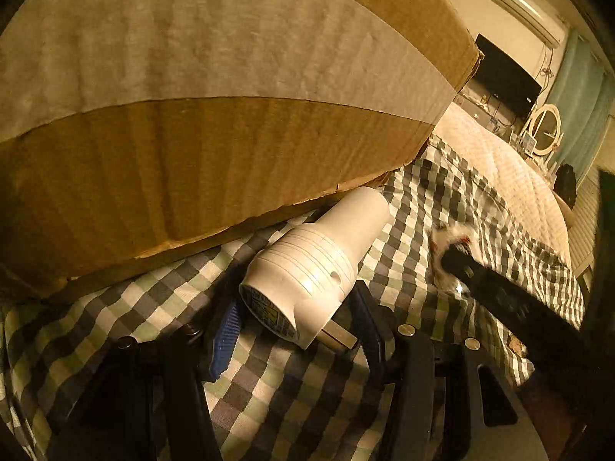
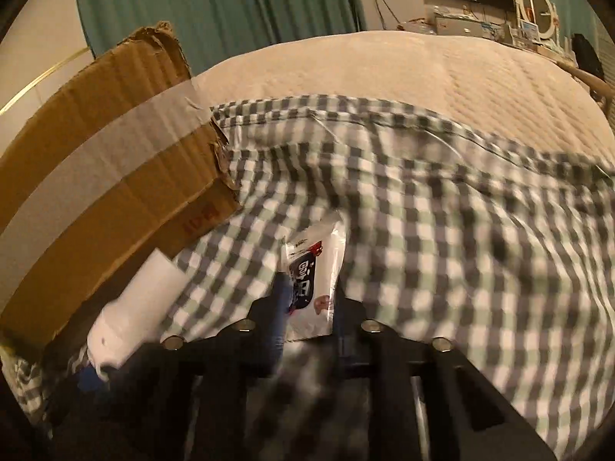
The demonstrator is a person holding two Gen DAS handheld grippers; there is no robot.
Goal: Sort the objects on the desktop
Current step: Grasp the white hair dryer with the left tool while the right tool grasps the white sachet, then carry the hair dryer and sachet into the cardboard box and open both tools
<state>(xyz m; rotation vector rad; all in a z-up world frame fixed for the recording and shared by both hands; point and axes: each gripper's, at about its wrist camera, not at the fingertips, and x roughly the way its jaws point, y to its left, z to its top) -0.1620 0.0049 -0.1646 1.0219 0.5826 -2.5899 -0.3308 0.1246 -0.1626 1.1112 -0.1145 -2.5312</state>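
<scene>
Desktop objects here sit on a checked cloth (image 1: 442,199) spread over a bed. At the upper left of the left wrist frame looms the cardboard box (image 1: 192,96), and I judge it the sorting target. Low in the centre, my left hand-held gripper (image 1: 296,326) is clamped on a white plug adapter (image 1: 307,269) near its base, nose almost under the box's edge. The hold looks lopsided to me; lifting past that wall could knock it loose. In the right wrist frame, low centre, my right hand-held gripper (image 2: 307,307) pinches a small white sachet (image 2: 313,280); the view is blurred, and the slick packet may slide out.
</scene>
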